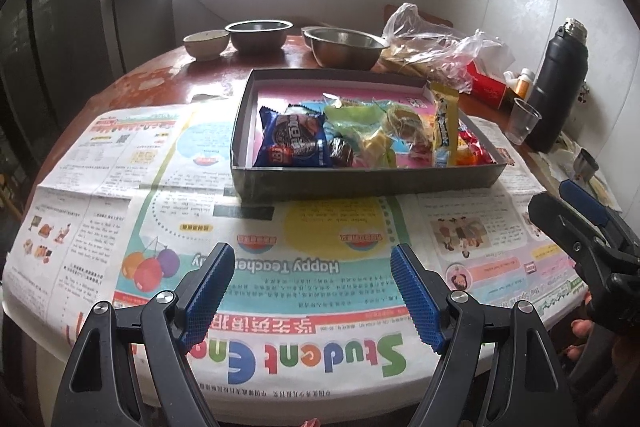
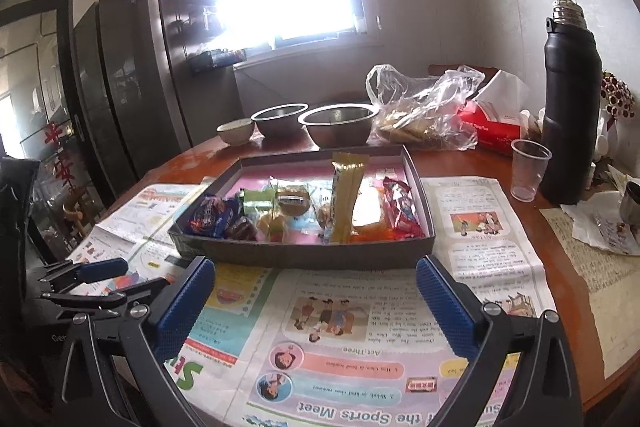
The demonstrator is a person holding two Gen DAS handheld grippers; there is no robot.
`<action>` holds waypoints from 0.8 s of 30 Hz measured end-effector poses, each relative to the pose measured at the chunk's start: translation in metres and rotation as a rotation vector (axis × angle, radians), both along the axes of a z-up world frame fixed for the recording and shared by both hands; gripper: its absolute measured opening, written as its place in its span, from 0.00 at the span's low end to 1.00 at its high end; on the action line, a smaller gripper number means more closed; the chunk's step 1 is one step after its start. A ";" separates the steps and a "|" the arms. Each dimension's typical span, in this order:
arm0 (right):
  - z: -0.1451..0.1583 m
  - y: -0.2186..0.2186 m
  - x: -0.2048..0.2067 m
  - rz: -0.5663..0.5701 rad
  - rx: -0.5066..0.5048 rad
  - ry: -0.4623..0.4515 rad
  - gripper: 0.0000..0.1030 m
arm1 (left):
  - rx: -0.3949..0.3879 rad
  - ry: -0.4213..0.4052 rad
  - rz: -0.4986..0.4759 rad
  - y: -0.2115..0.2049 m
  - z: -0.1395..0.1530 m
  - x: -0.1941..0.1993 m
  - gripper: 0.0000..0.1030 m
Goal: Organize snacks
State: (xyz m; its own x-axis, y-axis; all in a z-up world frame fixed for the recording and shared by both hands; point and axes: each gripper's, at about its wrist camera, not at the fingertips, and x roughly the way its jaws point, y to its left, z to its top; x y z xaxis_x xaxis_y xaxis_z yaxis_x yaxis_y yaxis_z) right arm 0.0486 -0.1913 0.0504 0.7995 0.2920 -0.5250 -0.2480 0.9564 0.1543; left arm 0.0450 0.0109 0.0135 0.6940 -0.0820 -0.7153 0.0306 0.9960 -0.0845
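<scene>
1. L gripper (image 1: 312, 259): jaws wide apart, nothing held, hovering over newspaper (image 1: 280, 287) at 6 o'clock of the tray.
2. R gripper (image 2: 316, 273): jaws wide apart too, empty, just short of the tray's near wall.
3. Snacks sit in a shallow dark tray (image 1: 360, 179) on the newspaper, table center. Inside: blue cookie pack (image 1: 294, 141) at 9 o'clock end, dark brown wrapped piece (image 1: 340, 151) beside it, green/yellow wrappers mid, tall yellow bar pack (image 1: 446, 123) leaning toward 3 o'clock, red wrapper (image 2: 400, 207) at far 3 o'clock side.
4. Behind tray, 12 o'clock: ceramic bowl (image 1: 206, 43), two steel bowls (image 1: 260, 35) (image 1: 346, 47). At 1 o'clock: clear plastic bag (image 1: 432, 47) w/ baked goods, red tissue box (image 2: 490, 129).
5. At 3 o'clock: clear plastic cup (image 2: 528, 169), black thermos (image 2: 570, 115) touching/just beside it.
6. Approach to tray unobstructed from the near side; near wall is the only thing between fingers and snacks.
7. Readable txt: "Student", "Happy Teache…", "Sports Meet", "Act Three". Pack labels too blurred.
</scene>
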 end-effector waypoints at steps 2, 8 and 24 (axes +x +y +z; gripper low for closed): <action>-0.003 -0.001 -0.003 -0.015 -0.005 0.006 0.98 | 0.002 0.003 0.002 0.000 -0.003 -0.002 0.79; -0.013 -0.001 -0.011 -0.034 -0.022 0.015 0.98 | -0.003 0.014 0.009 0.002 -0.011 -0.008 0.79; -0.022 0.005 -0.012 -0.027 -0.042 0.033 0.98 | 0.009 0.024 0.013 0.001 -0.018 -0.008 0.79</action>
